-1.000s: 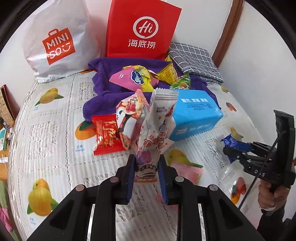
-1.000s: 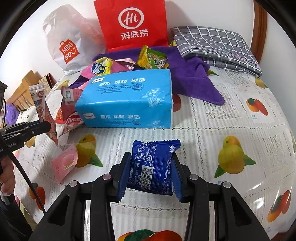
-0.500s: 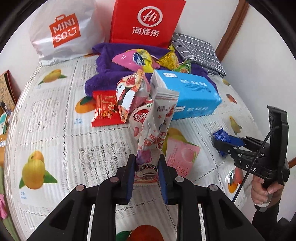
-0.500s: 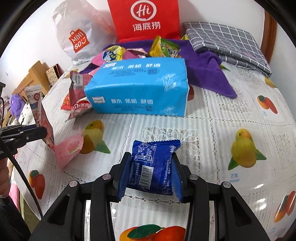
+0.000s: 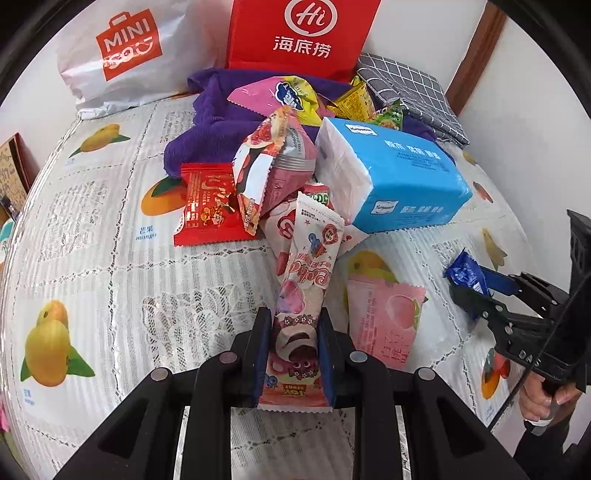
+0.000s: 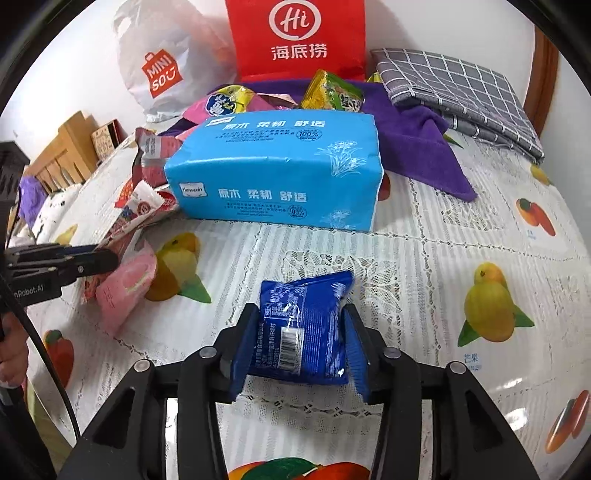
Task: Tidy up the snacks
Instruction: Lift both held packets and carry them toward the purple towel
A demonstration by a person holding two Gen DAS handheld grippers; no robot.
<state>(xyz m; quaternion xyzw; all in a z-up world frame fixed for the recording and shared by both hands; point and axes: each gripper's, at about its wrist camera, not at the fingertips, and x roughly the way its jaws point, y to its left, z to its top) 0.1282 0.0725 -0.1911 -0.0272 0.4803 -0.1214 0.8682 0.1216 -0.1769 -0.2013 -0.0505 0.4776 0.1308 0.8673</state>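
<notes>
My left gripper (image 5: 295, 332) is shut on the lower end of a long pink-and-white strawberry snack packet (image 5: 310, 266), which leans towards a pile of snacks beside the blue tissue pack (image 5: 399, 184). In the pile lie a red packet (image 5: 207, 206) and a pink fig packet (image 5: 273, 162). A pink peach packet (image 5: 384, 314) lies flat just to the right. My right gripper (image 6: 301, 350) has its jaws opening around a blue snack packet (image 6: 306, 325). That packet rests on the fruit-print tablecloth (image 6: 443, 258), and the pads no longer squeeze it.
A purple towel (image 5: 207, 125) at the back holds several more snack packets. Behind it stand a red Hi bag (image 5: 303, 33) and a white Miniso bag (image 5: 125, 55). A grey checked cloth (image 6: 454, 88) lies at the back right. A person's hand (image 5: 543, 398) holds the right gripper.
The left gripper has sunk towards the table with the strawberry packet. The right gripper's jaws have widened, and the blue packet now sits loose between them.
</notes>
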